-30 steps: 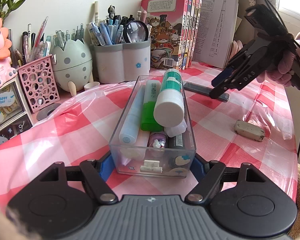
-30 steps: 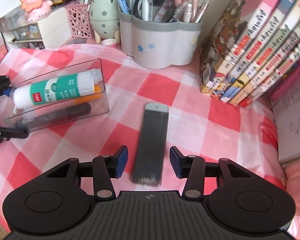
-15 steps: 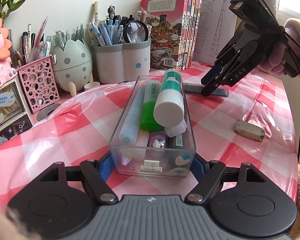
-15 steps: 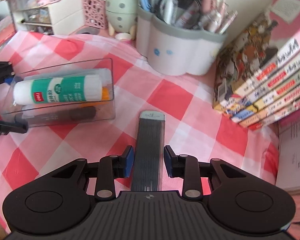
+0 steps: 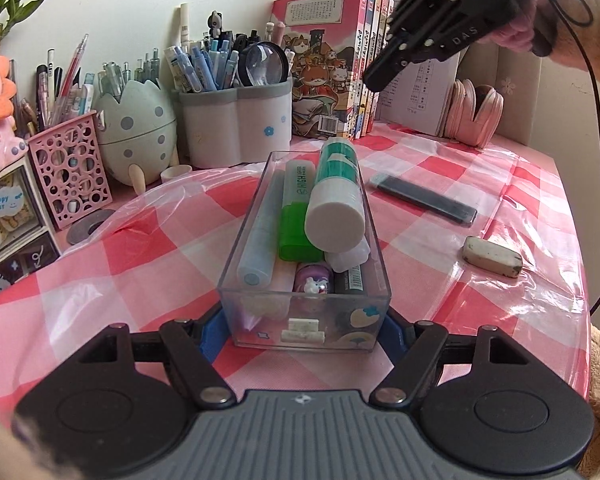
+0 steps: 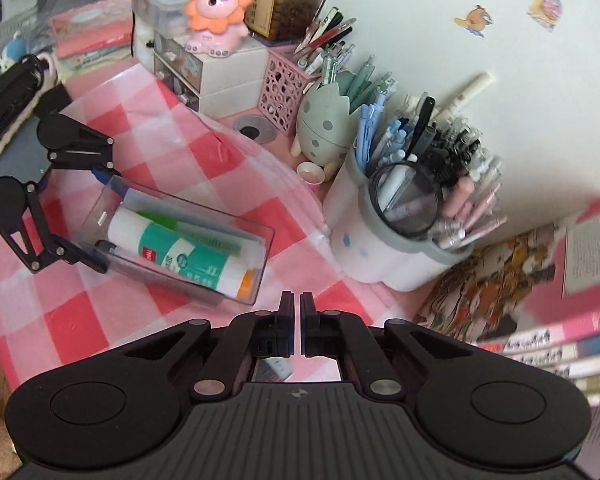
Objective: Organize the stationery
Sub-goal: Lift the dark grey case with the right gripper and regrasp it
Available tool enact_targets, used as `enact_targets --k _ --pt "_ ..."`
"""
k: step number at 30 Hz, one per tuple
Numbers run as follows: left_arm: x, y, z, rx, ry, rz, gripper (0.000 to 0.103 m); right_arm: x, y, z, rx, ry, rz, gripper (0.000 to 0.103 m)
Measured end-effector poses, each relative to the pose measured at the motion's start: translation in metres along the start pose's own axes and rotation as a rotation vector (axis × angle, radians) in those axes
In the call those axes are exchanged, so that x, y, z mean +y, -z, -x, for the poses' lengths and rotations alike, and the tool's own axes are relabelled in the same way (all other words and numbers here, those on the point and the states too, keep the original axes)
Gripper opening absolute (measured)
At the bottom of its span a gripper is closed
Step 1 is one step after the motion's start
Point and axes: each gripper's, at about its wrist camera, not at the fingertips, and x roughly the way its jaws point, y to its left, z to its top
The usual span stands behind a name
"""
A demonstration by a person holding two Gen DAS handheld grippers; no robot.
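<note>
A clear plastic box holds a white-and-green glue stick, a green highlighter and several pens. My left gripper has its blue pads against both sides of the box's near end, and its jaws are closing on it. The right wrist view shows the same hold, with the left gripper at the end of the box. My right gripper hangs shut and empty above the table, also seen as the right gripper high at the back. A dark flat lead case lies on the checked cloth.
A used eraser lies right of the box. Along the back stand a grey pen pot, an egg-shaped holder, a pink mesh holder, small drawers and a row of books. The table edge runs down the right.
My right gripper shut, rose off the lead case and rolled; the case stays on the cloth. The left gripper and the box have not moved.
</note>
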Motion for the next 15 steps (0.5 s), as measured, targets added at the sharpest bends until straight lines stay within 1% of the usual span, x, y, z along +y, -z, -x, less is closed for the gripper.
enact_targets --k 1,4,5,6,8,11,13,15 --pt "0.0 0.0 0.0 0.0 0.001 0.001 0.049 -0.001 -0.001 -0.004 0.01 -0.018 0.004 0.002" --pt "0.0 0.0 0.0 0.0 0.002 0.002 0.049 -0.003 0.006 -0.013 0.021 -0.042 -0.035 0.023" --pt "0.0 0.0 0.0 0.0 0.002 0.002 0.049 -0.004 0.011 -0.018 0.031 -0.044 -0.067 0.036" --pt "0.0 0.0 0.0 0.0 0.001 0.002 0.049 -0.004 0.017 -0.022 0.041 -0.047 -0.1 0.042" --pt "0.0 0.0 0.0 0.0 0.001 0.002 0.049 -0.002 0.034 -0.031 0.071 -0.062 -0.181 0.043" --pt "0.0 0.0 0.0 0.0 0.001 0.002 0.049 0.004 0.056 -0.046 0.132 -0.057 -0.278 0.044" --pt "0.0 0.0 0.0 0.0 0.001 0.002 0.049 0.006 0.067 -0.05 0.141 -0.066 -0.336 0.048" --pt "0.0 0.0 0.0 0.0 0.0 0.001 0.049 0.007 0.073 -0.052 0.139 -0.079 -0.386 0.056"
